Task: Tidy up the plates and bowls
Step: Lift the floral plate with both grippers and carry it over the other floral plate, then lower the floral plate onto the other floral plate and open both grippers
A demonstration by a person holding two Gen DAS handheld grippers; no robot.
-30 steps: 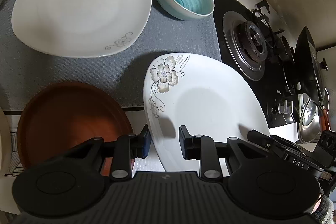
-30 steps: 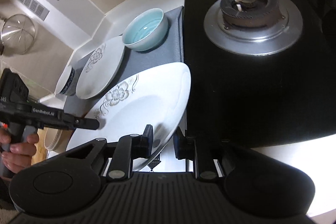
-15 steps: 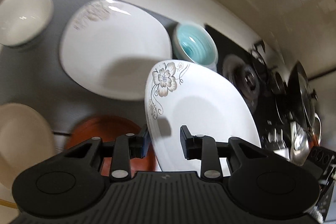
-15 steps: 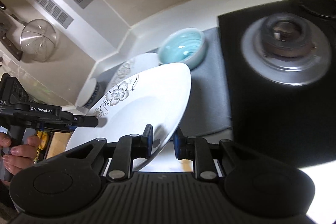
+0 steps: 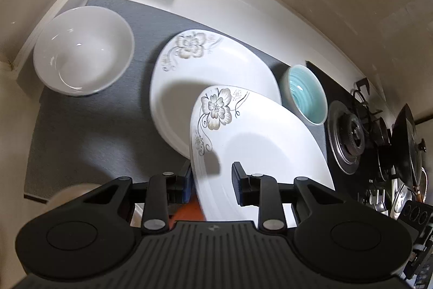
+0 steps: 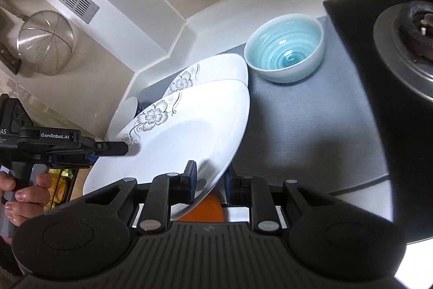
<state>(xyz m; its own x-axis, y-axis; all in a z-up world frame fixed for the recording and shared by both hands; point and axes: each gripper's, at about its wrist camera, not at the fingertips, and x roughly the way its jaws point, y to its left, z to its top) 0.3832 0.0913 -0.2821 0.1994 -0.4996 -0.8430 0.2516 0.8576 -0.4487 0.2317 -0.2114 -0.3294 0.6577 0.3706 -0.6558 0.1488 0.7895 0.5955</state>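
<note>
Two grippers are carrying a flowered plate over its twin

The held plate [image 5: 259, 142], a second ago beside the stove, is now hanging tilted above the matching plate [image 5: 194, 64] on the grey mat [image 5: 89, 126], so stacking looks close. The left gripper [image 5: 211, 180] and right gripper [image 6: 209, 178] are each angling downward, clamped on its near rim.
</note>
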